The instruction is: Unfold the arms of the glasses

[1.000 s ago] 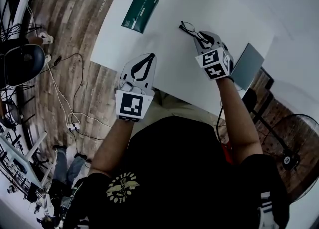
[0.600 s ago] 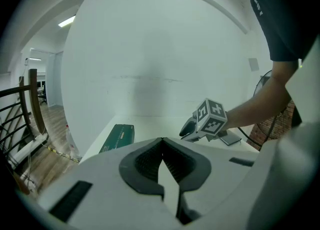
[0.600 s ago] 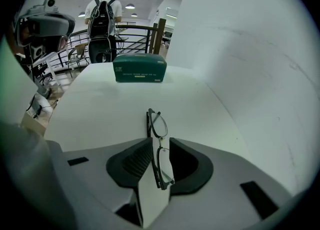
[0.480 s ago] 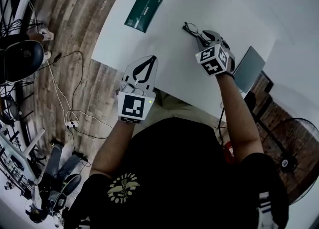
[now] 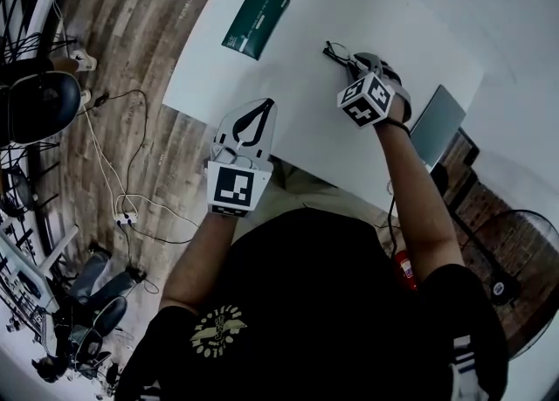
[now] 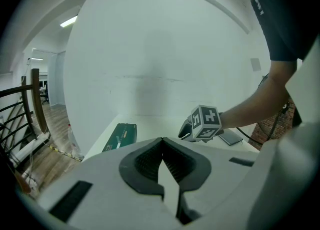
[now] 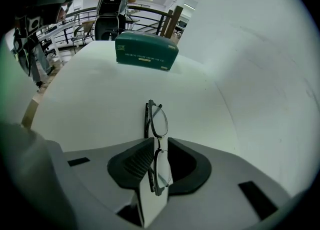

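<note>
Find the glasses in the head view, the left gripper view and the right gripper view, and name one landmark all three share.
Head view: glasses upper centre-right on the white table, at the right hand-held gripper tip.
Left gripper view: not made out; the right hand-held gripper stands over that spot.
Right gripper view: lower centre, on edge between its jaws, which have just been closing.
Shared landmark: the green case, in all three.

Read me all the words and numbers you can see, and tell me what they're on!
Green case: white print, too small and blurred to read.
Black shirt: a round yellow emblem, too blurred to read.
Marker cubes: black-and-white square patterns, no letters or numbers.
Nothing here is clear enough to quote.
</note>
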`<control>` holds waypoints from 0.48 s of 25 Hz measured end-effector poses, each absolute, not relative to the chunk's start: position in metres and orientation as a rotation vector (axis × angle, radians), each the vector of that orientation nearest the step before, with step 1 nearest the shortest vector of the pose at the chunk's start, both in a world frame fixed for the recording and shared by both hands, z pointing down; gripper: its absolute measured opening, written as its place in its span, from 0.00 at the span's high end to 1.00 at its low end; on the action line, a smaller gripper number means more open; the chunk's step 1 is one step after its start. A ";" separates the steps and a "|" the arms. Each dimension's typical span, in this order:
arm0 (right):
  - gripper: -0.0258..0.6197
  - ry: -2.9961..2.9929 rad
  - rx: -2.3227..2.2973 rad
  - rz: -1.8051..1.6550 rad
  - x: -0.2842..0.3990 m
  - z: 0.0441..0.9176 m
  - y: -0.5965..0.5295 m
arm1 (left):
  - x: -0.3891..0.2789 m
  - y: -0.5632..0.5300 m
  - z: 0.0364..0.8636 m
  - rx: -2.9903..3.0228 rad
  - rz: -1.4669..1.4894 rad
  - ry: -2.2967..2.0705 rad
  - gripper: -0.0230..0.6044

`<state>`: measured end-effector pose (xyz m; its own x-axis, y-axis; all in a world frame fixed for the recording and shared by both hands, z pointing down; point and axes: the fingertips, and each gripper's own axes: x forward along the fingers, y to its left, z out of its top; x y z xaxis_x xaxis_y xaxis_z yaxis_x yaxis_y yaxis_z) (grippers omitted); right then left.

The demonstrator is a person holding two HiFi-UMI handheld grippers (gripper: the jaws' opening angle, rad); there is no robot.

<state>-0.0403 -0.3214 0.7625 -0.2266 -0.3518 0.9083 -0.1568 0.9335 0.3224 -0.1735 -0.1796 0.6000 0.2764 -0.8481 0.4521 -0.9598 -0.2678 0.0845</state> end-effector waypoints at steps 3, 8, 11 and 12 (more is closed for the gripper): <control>0.86 -1.777 0.358 -0.226 -0.042 0.769 -0.321 | -0.173 -0.178 0.602 2.206 0.462 -1.639 0.95; 0.91 -1.791 0.390 -0.247 -0.042 0.766 -0.326 | -0.172 -0.177 0.602 2.212 0.467 -1.634 0.95; 0.93 -1.824 0.417 -0.254 -0.042 0.756 -0.329 | -0.174 -0.176 0.599 2.217 0.463 -1.642 0.95; 0.93 -1.835 0.424 -0.252 -0.042 0.753 -0.329 | -0.174 -0.176 0.598 2.217 0.464 -1.644 0.95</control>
